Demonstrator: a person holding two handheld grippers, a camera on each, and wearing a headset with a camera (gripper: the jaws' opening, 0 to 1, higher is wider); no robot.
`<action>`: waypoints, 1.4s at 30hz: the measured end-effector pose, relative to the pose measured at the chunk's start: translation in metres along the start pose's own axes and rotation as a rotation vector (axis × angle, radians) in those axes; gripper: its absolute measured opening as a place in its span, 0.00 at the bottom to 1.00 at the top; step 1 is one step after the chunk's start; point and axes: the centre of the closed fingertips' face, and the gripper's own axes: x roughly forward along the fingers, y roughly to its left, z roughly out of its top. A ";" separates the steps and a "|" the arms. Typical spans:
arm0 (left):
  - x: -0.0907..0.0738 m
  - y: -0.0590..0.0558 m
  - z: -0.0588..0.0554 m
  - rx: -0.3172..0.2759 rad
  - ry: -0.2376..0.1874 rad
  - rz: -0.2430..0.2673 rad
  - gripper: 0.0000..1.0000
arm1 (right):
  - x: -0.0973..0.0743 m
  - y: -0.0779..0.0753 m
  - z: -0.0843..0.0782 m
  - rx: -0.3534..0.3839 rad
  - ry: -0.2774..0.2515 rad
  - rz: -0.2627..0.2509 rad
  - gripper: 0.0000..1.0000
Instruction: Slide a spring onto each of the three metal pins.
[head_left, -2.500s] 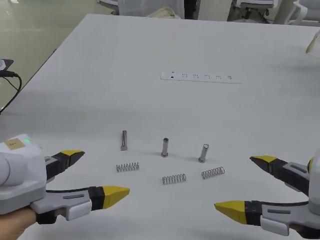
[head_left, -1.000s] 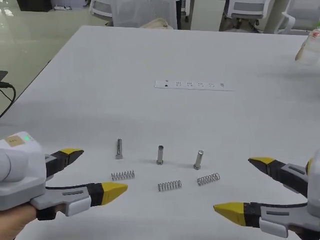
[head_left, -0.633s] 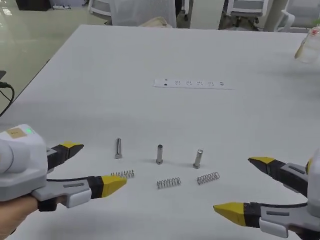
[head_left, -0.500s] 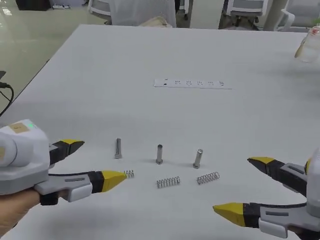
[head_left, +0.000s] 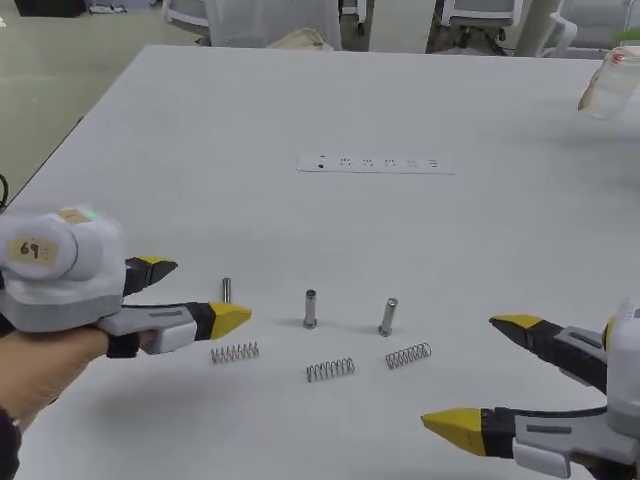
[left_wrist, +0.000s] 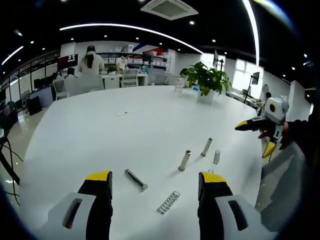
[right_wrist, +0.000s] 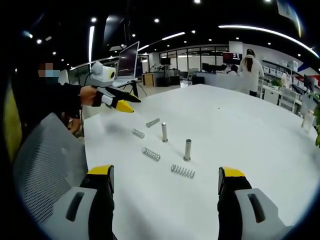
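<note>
Your left gripper (head_left: 192, 292) has pushed forward since half a second ago; jaws spread, empty, one tip just beside the left pin (head_left: 226, 289). Nearest you, right gripper (head_left: 468, 372): jaws wide apart, holding nothing. On the white table (head_left: 150, 150), loose in a row: left spring (head_left: 234, 352), middle spring (head_left: 330, 369), right spring (head_left: 408, 355). Just behind them, middle pin (head_left: 310, 308) and right pin (head_left: 387, 316) stand upright, bare. Farther back, a power strip (head_left: 375, 164).
</note>
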 end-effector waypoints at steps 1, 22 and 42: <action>0.003 0.001 0.000 -0.002 0.004 -0.001 0.65 | 0.000 -0.001 0.000 0.000 0.000 -0.003 0.85; 0.050 0.035 -0.021 -0.036 0.151 0.096 0.34 | 0.003 -0.004 -0.007 0.013 0.021 0.002 0.84; 0.076 0.041 -0.037 -0.018 0.263 0.104 0.21 | 0.006 -0.006 -0.017 0.034 0.028 0.003 0.84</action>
